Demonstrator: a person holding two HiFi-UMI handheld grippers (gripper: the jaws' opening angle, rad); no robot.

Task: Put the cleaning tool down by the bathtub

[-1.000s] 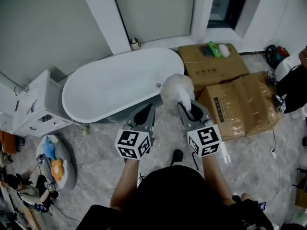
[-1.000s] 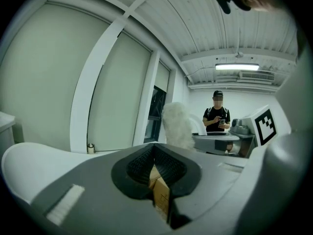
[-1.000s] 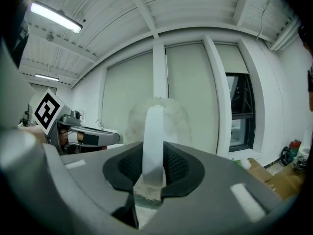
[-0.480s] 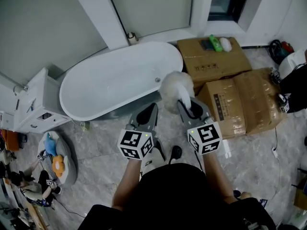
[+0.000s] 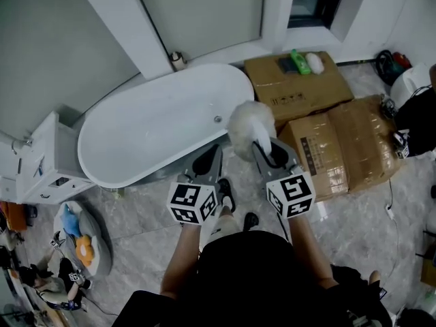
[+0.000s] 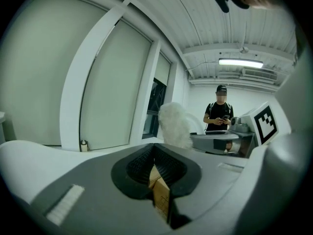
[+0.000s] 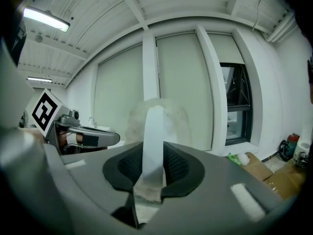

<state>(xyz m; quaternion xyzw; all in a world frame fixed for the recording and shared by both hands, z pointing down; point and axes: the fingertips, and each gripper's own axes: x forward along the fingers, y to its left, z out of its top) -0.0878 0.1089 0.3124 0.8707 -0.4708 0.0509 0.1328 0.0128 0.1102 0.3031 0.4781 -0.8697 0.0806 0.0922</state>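
**Two grippers at the tub's end, one carrying the tool**

Ahead of the grippers and off to their left lies the bathtub (image 5: 157, 125), a smooth, glossy white oval shell, empty, with a small drain at its near end. It stands on the floor (image 5: 136, 210), which is grey, veined stone tile.

The left gripper (image 5: 210, 157) has its jaws drawn together on nothing, the ribbed black pads meeting at the tip. It looks idle, probably because the tool needs only one grip.

Just to its right, the right gripper (image 5: 267, 150) is clamped on the cleaning tool (image 5: 252, 122). The flat white handle (image 7: 153, 141), a stiff plastic-looking strip, rises upright between the ribbed pads. The head is a soft, fluffy white puff beyond the jaw tips, hanging in the air near the tub's rounded end. Holding it by the handle likely keeps the loose fibres clear of the pads and lets the soft end go down first.

The tool is not yet put down. The bare strip of tile below this gripper, beside the tub, seems the natural spot.

Right of the right gripper sit cardboard boxes (image 5: 347, 145), matte brown, taped and creased, narrowing the space there.
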